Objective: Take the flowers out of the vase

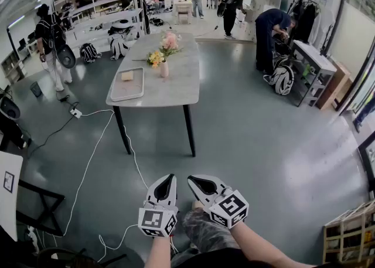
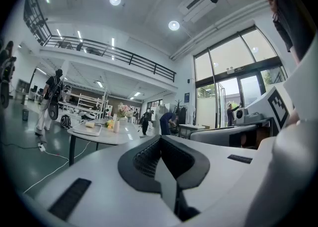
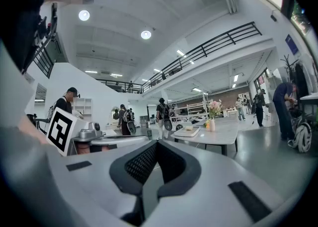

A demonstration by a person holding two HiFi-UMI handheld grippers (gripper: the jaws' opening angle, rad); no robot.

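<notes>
Head view looks down across a big hall. The left gripper [image 1: 169, 177] and the right gripper [image 1: 191, 180] are held side by side at the near edge, above the grey floor [image 1: 263, 143]. Both point toward the far end of the room. In each gripper view the jaws are pressed together with nothing between them.

The vase [image 1: 164, 69] stands upright on the far part of a pale tabletop [image 1: 179, 82], well apart from both grippers. The flowers [image 1: 169, 42] are still in it: pink blooms on top, with a small yellow bunch low on the left side. Just left of the vase lies a shallow tray [image 1: 128, 88] with a small pale block [image 1: 127, 75] on it.

A white cable [image 1: 88, 164] runs over the floor from under the tabletop toward the near left. A person [image 1: 50, 47] with a backpack stands at the far left, and more people are farther back.
</notes>
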